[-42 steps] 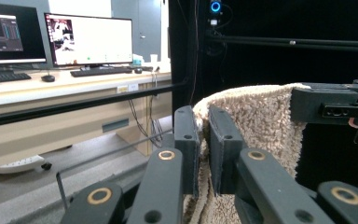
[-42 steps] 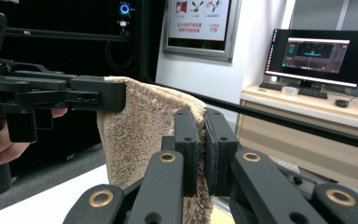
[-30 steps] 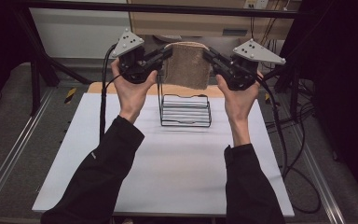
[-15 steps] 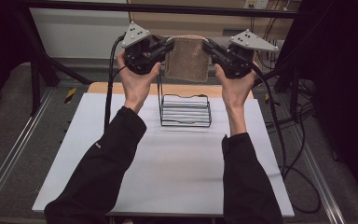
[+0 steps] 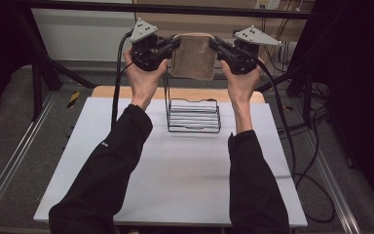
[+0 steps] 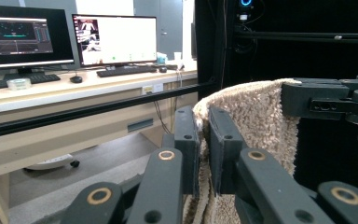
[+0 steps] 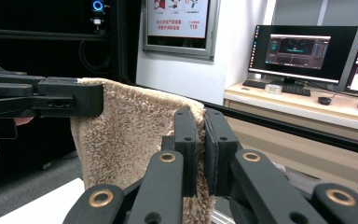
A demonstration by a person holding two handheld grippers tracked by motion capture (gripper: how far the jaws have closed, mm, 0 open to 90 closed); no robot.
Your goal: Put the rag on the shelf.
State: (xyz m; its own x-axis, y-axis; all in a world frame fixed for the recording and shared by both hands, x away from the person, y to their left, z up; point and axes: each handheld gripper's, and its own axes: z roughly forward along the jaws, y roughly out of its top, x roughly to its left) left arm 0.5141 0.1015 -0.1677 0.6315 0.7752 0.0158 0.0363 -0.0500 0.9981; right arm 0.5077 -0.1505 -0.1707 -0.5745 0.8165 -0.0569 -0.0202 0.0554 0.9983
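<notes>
Beige towel point(image 5: 193, 56) pinched taut, left tool point(image 5: 174, 44), right tool point(image 5: 215, 45), seemingly above rack point(image 5: 194, 115)

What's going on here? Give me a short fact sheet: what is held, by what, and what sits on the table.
held thing: beige towel, hanging in the air
left gripper: shut on the towel's upper left corner
right gripper: shut on the towel's upper right corner
on the table: black wire rack, below the towel
towel and rack: apart

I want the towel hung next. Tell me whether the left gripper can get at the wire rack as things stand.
Probably not yet: the left gripper and right gripper are both shut on the beige towel, held above the wire rack. Nothing else blocks the way down.
</notes>
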